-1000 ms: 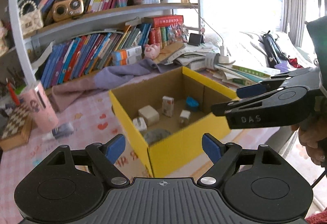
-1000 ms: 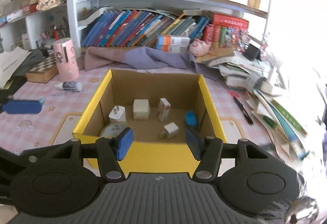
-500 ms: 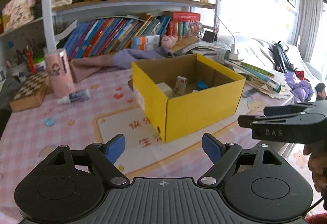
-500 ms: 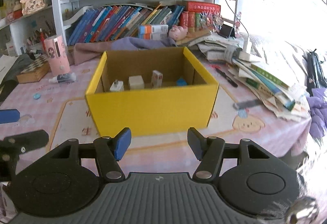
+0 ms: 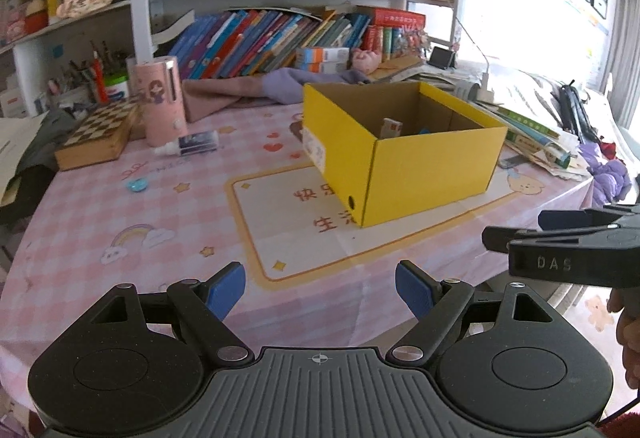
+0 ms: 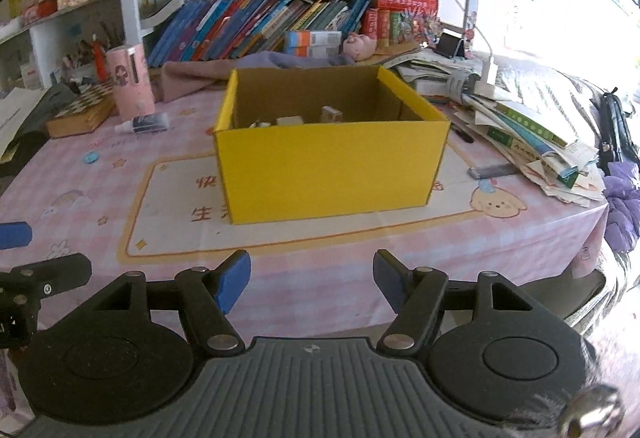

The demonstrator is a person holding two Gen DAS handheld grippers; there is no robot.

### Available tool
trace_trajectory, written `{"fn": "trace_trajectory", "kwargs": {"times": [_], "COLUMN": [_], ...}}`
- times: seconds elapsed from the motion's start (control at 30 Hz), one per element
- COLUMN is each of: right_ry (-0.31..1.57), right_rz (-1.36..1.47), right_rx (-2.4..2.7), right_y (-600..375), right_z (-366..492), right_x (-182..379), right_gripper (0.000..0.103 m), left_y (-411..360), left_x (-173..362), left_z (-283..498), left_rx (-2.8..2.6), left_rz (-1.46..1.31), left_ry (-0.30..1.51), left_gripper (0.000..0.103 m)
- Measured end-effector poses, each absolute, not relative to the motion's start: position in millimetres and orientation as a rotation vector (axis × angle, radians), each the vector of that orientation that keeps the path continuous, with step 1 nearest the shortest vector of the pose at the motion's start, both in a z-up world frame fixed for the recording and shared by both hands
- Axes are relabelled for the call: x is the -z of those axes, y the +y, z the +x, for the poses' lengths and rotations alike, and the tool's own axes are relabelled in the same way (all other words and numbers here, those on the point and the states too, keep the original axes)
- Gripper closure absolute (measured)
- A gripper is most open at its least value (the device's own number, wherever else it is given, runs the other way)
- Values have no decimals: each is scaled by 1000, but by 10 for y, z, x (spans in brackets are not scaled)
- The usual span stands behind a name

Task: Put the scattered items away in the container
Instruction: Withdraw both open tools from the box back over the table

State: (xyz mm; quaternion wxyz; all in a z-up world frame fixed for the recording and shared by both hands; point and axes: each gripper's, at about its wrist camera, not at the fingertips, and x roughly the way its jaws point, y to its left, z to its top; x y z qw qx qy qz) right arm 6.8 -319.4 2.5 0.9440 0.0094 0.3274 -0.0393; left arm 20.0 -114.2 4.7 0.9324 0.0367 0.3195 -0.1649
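While both tools hang over the near edge of the table [image 6: 540,222], the left gripper [image 5: 320,288] is spread wide and holds nothing. The right gripper [image 6: 312,284] has just been opening, and nothing is between its jaws. The yellow box [image 6: 328,166] stands in the middle of the table with several small items [image 6: 332,114] already inside. I judge that one placing is finished and a new pick comes next. A small tube [image 5: 192,145] and a blue cap [image 5: 137,184] lie to the left of the box, so the next move probably calls for a reach there.
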Motion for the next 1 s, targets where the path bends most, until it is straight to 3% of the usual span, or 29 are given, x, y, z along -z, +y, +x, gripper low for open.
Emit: {"fn": "trace_trajectory", "kwargs": {"times": [1.0], "right_ry": [723], "right_rz": [-54], "right_rx": [-97], "right_y": [-2436], "right_z": [244], "right_x": [92], "right_gripper": [30], "left_y": [-562], "left_x": [10], "left_z": [117], "left_rx": [207], "left_rz": [36], "left_ry": [675], "left_gripper": [18]}}
